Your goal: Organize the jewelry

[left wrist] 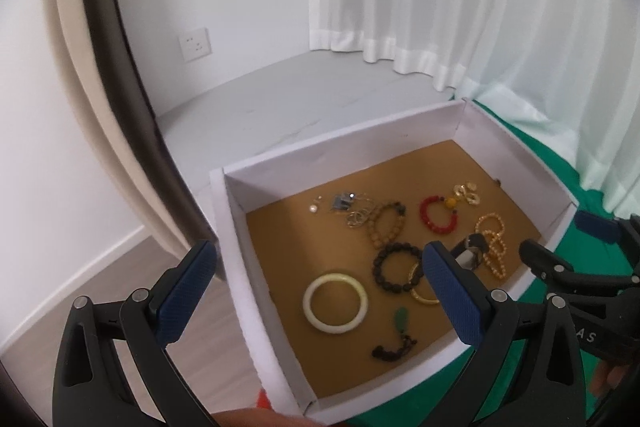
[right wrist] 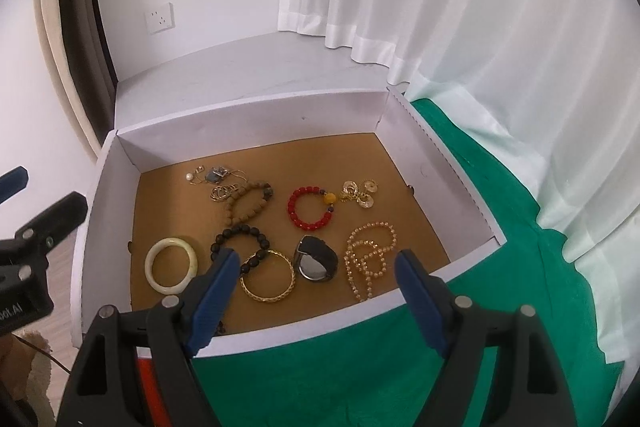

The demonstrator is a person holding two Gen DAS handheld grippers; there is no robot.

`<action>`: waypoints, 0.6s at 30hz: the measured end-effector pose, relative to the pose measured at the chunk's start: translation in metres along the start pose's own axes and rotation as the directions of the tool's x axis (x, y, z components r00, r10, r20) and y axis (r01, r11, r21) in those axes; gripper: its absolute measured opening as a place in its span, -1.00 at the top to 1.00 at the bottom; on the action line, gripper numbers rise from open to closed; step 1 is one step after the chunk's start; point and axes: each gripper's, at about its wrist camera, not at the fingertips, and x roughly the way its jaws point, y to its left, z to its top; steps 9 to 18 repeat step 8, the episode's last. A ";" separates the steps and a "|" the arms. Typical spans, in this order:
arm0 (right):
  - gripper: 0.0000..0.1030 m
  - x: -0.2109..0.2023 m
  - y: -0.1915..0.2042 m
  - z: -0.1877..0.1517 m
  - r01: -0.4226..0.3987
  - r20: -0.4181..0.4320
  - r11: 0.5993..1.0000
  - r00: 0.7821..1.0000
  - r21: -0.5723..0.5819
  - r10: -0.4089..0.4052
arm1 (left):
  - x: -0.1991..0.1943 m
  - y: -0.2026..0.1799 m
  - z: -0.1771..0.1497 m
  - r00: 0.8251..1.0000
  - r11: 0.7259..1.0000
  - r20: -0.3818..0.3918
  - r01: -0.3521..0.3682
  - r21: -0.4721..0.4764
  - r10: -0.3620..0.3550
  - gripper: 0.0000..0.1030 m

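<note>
Several pieces lie loose on the brown floor of the white box (right wrist: 460, 187). Both the left gripper (left wrist: 320, 291) and right gripper (right wrist: 316, 291) hover spread wide, holding nothing. The pale bangle (right wrist: 172, 265) and gold bangle (right wrist: 268, 277) look rigid and slick, so I'd pinch across the rim. The gold bead strand (right wrist: 370, 259) is floppy, so grab a bunched section.

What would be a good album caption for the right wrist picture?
Open right tool poised over a white box of bracelets, beads and a gold bangle.
</note>
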 end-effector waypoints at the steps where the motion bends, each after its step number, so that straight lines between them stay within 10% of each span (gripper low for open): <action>1: -0.58 0.001 0.000 0.000 0.002 -0.003 1.000 1.000 -0.003 -0.002 | 0.001 0.000 0.000 1.000 1.000 -0.003 0.001 -0.003 -0.001 -0.99; 18: -0.58 0.005 0.002 -0.002 -0.008 -0.002 1.000 1.000 0.008 0.008 | 0.007 0.004 -0.002 1.000 0.999 0.008 -0.026 -0.036 0.027 -0.98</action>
